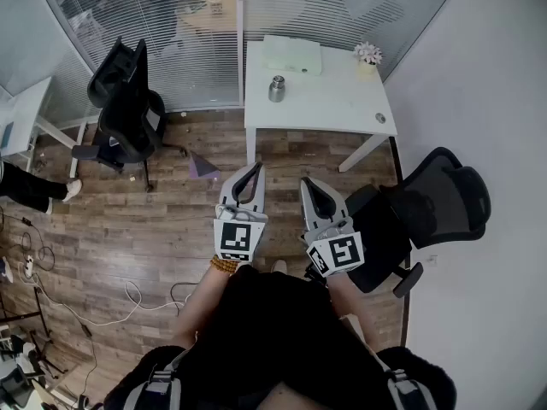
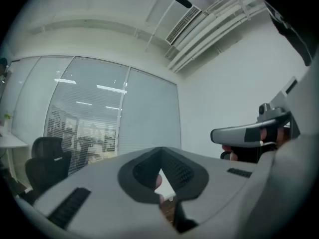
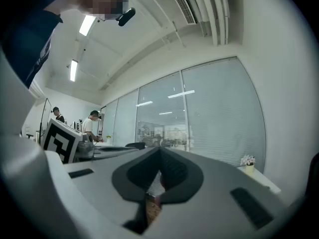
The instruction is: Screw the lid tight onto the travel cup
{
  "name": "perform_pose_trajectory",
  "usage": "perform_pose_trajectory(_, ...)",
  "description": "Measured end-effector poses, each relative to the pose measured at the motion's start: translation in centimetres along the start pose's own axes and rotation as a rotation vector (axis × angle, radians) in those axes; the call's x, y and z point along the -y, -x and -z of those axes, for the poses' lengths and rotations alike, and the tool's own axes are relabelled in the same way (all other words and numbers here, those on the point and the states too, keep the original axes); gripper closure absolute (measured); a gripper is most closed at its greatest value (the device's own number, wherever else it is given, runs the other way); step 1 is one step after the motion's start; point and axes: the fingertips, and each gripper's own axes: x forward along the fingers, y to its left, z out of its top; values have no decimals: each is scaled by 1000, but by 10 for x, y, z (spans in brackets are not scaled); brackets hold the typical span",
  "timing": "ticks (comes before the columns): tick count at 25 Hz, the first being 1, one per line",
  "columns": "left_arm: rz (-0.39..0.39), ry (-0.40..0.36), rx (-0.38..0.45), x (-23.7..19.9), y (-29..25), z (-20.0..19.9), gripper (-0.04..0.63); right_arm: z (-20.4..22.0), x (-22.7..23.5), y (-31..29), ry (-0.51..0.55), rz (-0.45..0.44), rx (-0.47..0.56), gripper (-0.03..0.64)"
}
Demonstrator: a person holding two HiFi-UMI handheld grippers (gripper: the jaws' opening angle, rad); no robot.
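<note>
Task not begun: travel cup (image 1: 276,88) stands on the counter (image 1: 338,108), well apart from the person. Closed and empty: left claw (image 1: 255,169), right claw (image 1: 306,183). Next move calls for approaching the counter

The travel cup (image 1: 277,89) is silver, the table (image 1: 333,105) white, the floor (image 1: 171,229) brown wood-grain.

**Table ahead, a chair on each side**

The table (image 1: 342,101) stands ahead, its back edge by the glass wall (image 1: 171,24). On it, the travel cup (image 1: 277,89) stands near the left edge. A flat box (image 1: 292,55) lies behind the cup, and a flower pot (image 1: 368,56) sits in the far right corner. A small round thing (image 1: 380,118), possibly the lid, lies near the front right corner. One office chair (image 1: 124,109) stands left of the table, another (image 1: 436,203) to its right and nearer.
</note>
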Motion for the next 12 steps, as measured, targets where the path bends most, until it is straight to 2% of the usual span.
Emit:
perform_pose_trajectory(5, -3, 6, -1, -18, 0, 8, 588, 11, -15, -20, -59, -72, -28, 620)
perform_pose_trajectory(12, 57, 4, -33, -27, -18, 34, 588, 32, 5, -39, -43, -4, -84, 618)
